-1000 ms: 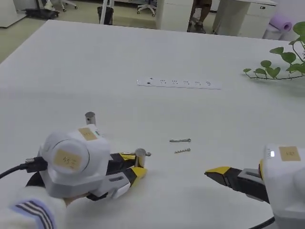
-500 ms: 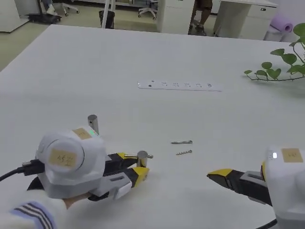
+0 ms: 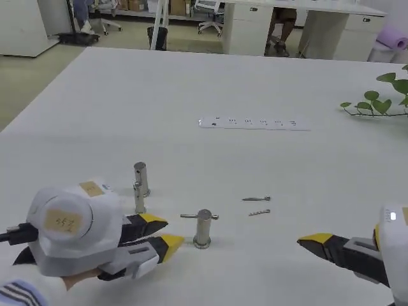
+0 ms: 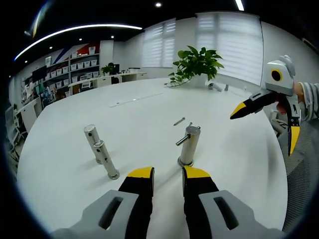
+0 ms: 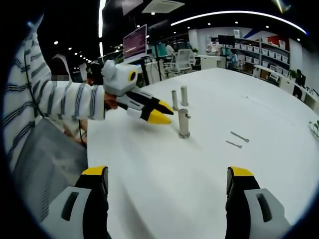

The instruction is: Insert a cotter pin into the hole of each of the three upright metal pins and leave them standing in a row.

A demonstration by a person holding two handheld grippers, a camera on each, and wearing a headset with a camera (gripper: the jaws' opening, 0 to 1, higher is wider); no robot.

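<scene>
Three metal pins stand upright on the white table. One pin [image 3: 203, 227] carries a cotter pin [image 3: 199, 217] through its hole and stands free just ahead of my left gripper [image 3: 164, 231], whose jaws are slightly parted and empty. The other two pins [image 3: 141, 178] [image 3: 139, 197] stand close together behind it. In the left gripper view the pinned one [image 4: 188, 147] rises just past the fingertips [image 4: 142, 174]. Two loose cotter pins [image 3: 256, 199] [image 3: 259, 212] lie to the right. My right gripper [image 3: 319, 242] hovers at the lower right, wide open [image 5: 168, 172], aimed at the pinned pin [image 5: 184, 123].
A white power strip [image 3: 255, 123] lies across the middle of the table. A trailing green plant [image 3: 382, 102] sits at the far right edge. A striped sleeve [image 5: 60, 104] holds the left gripper [image 5: 163, 113]. Office desks and chairs stand beyond the table.
My left gripper has let go of the pin with the cotter pin and drawn back toward me, leaving it standing. The head camera has shifted. The right gripper has barely moved.
</scene>
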